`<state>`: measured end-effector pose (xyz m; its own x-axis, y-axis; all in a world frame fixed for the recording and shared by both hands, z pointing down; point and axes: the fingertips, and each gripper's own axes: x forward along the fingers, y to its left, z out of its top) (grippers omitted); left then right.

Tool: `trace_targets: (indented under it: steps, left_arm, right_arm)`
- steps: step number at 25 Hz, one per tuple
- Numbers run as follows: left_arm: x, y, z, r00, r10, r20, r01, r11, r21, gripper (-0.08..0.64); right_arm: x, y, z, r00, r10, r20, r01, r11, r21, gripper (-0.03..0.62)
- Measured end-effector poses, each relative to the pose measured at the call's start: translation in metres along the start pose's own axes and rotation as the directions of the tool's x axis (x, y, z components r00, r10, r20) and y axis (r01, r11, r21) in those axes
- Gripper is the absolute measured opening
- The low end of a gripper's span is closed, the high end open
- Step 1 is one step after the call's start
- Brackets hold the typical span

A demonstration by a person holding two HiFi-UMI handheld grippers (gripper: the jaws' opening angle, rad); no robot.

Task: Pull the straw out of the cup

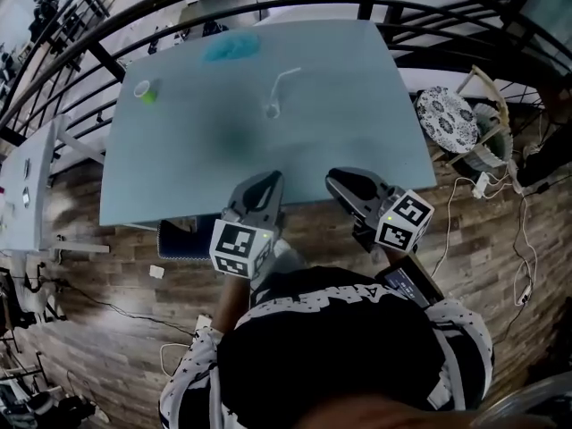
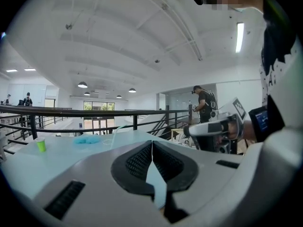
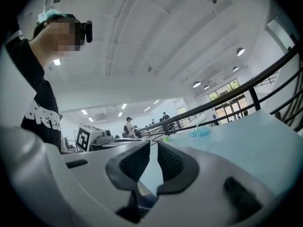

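A small clear cup [image 1: 272,111] stands on the pale blue table [image 1: 357,141], past its middle, with a white bent straw [image 1: 286,80] leaning out of it to the right. Both grippers hover at the table's near edge, well short of the cup. My left gripper [image 1: 271,179] [image 2: 152,142] is shut, its pads meeting at the tips with nothing held. My right gripper [image 1: 332,177] [image 3: 154,143] is closed down to a thin slit and is empty. The straw [image 2: 115,132] [image 3: 199,123] shows small and far off in both gripper views.
A green cup [image 1: 147,90] stands at the table's far left and a blue cloth [image 1: 231,46] lies at the far edge. A black railing [image 1: 429,12] curves round behind. A patterned stool [image 1: 444,114] and cables [image 1: 523,257] are on the floor to the right.
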<state>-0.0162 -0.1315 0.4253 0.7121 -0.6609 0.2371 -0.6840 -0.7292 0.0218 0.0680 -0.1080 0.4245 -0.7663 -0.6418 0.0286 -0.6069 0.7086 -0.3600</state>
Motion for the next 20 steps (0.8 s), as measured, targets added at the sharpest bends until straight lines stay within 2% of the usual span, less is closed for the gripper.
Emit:
trace_targets:
  steps: [5,15,20]
  left_arm:
    - [0.001,0.015,0.002,0.999,-0.015,-0.031,0.015,1.0,-0.02,0.014]
    - [0.001,0.047,0.028,0.999,-0.014,0.048,0.014,1.0,-0.009,0.014]
    - [0.001,0.07,0.031,0.999,0.003,0.038,-0.004,1.0,0.026,0.014]
  right_arm:
    - [0.01,-0.001,0.01,0.999,-0.029,-0.013,0.029,1.0,-0.002,0.035]
    - [0.034,-0.008,0.026,0.997,-0.07,-0.034,0.07,0.997,-0.026,0.034]
    - [0.052,-0.012,0.03,0.996,-0.081,-0.04,0.08,0.996,-0.035,0.035]
